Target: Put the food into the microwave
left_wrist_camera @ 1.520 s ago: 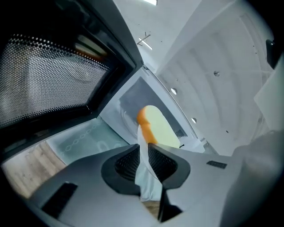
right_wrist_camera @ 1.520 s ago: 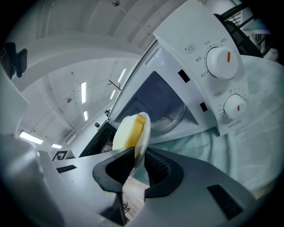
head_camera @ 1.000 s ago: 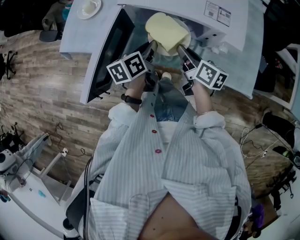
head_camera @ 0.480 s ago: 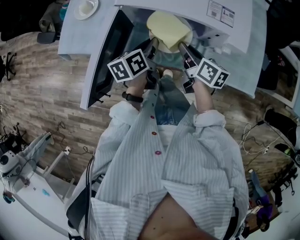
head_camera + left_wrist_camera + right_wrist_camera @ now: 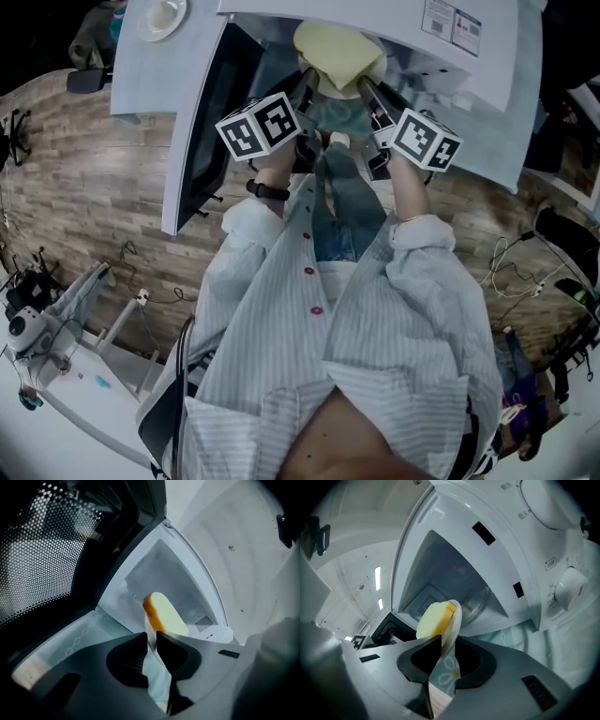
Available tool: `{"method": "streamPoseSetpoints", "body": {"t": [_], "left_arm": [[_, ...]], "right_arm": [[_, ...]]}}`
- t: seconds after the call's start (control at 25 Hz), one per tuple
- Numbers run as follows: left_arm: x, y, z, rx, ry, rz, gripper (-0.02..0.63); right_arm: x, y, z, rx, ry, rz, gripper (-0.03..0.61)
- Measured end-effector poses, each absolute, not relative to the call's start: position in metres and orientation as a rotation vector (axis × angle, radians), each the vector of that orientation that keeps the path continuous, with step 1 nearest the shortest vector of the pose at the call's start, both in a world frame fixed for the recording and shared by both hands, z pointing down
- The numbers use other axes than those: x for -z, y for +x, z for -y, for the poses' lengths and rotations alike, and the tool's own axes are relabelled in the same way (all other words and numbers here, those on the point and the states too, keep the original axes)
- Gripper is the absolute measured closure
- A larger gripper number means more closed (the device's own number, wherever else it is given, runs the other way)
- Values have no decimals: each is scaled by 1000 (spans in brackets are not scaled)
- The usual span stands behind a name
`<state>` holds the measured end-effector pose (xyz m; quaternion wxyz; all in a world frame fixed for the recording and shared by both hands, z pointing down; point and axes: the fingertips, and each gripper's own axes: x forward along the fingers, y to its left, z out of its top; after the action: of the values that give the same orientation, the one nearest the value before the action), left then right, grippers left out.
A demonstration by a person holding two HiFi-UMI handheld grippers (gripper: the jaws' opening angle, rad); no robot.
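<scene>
1. The left gripper (image 5: 151,644) has its jaws nearly together, clamped on the left rim of a white plate (image 5: 455,616). The thin rim fills the narrow gap.
2. The right gripper (image 5: 448,640) grips the opposite rim. Its jaws have just been opening a little, and the rim sits between them, touching both pads near the tips.
3. The bread slice (image 5: 433,618) lies on the plate, pale yellow face up, with an orange-brown crust along one edge.
4. The plate is at the mouth of the white microwave (image 5: 375,17), carried between the two grippers. In the head view its far part is tucked under the front edge of the microwave's top. Cannot tell whether it touches the cavity floor.
5. The microwave door (image 5: 214,103) stands swung wide open on the left side, and the left gripper view shows its perforated window.
6. The control knob (image 5: 568,588) is on the panel right of the cavity.
7. A small white dish (image 5: 161,13) sits near the far left corner of the tabletop (image 5: 141,66), well apart from the plate.
</scene>
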<state>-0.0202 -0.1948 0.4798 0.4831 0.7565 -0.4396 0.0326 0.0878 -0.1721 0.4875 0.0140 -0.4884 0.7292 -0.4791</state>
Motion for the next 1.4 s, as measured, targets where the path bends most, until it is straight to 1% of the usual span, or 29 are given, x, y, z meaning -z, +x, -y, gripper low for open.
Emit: {"method": "streamPoseSetpoints", "body": {"t": [0.76, 1.4], "left_arm": [[-505, -11, 231, -139, 1885, 1077, 546], [-515, -10, 259, -170, 1929, 1112, 541]], "right_arm": [[-509, 95, 207, 1419, -1690, -2313, 466], [-517, 97, 237, 1263, -1834, -2361, 446]]}}
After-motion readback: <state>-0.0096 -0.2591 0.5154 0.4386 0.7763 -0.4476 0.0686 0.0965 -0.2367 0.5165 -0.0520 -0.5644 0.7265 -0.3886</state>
